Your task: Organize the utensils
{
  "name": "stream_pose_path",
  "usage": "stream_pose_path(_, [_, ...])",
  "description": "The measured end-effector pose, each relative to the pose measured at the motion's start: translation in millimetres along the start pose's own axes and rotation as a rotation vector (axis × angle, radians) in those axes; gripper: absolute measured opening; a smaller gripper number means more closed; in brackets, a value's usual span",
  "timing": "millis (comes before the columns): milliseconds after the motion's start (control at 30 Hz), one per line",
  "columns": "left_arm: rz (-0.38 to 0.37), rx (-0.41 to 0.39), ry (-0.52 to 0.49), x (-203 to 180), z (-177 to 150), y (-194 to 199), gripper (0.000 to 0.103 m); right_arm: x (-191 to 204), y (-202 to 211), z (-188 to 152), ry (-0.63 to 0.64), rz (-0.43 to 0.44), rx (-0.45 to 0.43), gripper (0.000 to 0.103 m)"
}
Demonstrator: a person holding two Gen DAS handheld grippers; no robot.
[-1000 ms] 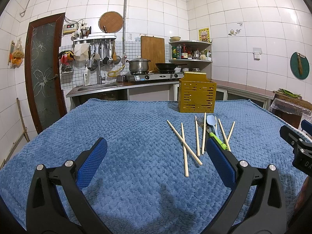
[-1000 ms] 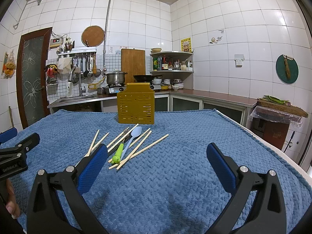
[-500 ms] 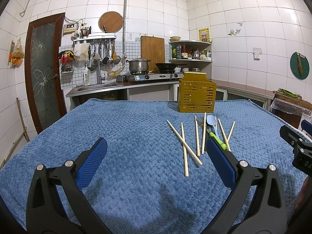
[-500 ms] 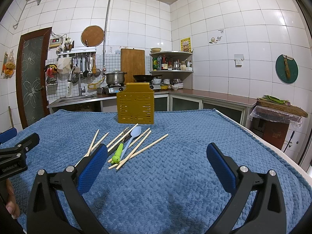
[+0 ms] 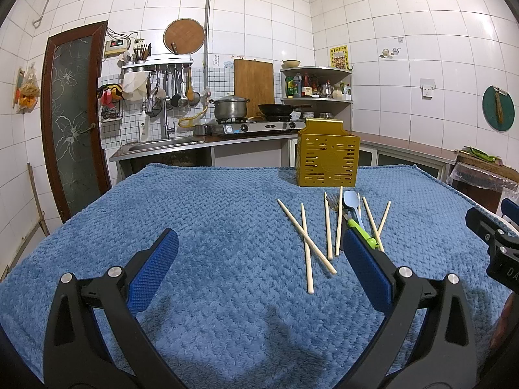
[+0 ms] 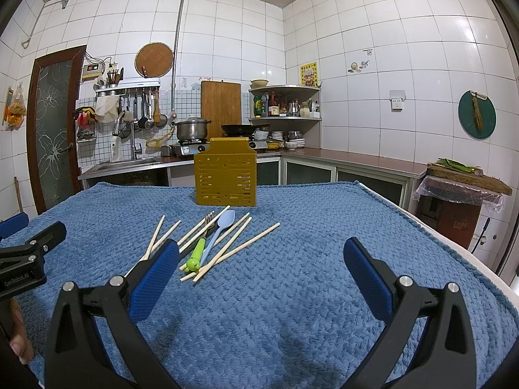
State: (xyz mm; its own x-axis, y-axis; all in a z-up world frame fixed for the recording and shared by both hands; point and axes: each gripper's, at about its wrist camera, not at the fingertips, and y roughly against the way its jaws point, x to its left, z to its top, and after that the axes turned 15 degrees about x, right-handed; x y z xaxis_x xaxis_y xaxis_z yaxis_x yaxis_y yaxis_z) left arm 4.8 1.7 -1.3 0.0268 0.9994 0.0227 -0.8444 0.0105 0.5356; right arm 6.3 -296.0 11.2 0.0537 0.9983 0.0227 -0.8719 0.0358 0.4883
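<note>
Loose pale wooden chopsticks (image 6: pixel 227 243), a light-blue plastic spoon (image 6: pixel 220 228) and a green-handled metal fork (image 6: pixel 198 253) lie heaped mid-table on the blue textured towel (image 6: pixel 292 291) — just before the perforated mustard-yellow plastic utensil holder (image 6: pixel 226 176) standing near the far edge. Left gripper (image 5: pixel 259 270) and right gripper (image 6: pixel 261 272) hover over the near edge — jaws spread wide, holding nothing.

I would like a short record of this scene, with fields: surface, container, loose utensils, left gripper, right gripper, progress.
surface: blue blanket covering the table
container: yellow slotted holder, upright at the far side
loose utensils: wooden chopsticks, light blue spoon, fork with green handle, all lying in front of the holder
left gripper: open, holding nothing
right gripper: open, holding nothing
progress: nothing picked up yet; holder's inside not visible
</note>
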Motion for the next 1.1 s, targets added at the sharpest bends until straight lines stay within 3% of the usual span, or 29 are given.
stream_pose_path(733, [-0.001,0.031,-0.003,-3,2,-2,0.098,-4,1,2,0.002,0.011,0.023,0.099])
stream_pose_path(933, [-0.011,0.097,0.012,7,29,-5,0.098,-7,1,21,0.031,-0.01,0.044,0.099])
stream_pose_path(1100, [-0.02,0.16,0.026,19,57,-18,0.098,-9,-1,47,0.005,0.02,0.067,0.099])
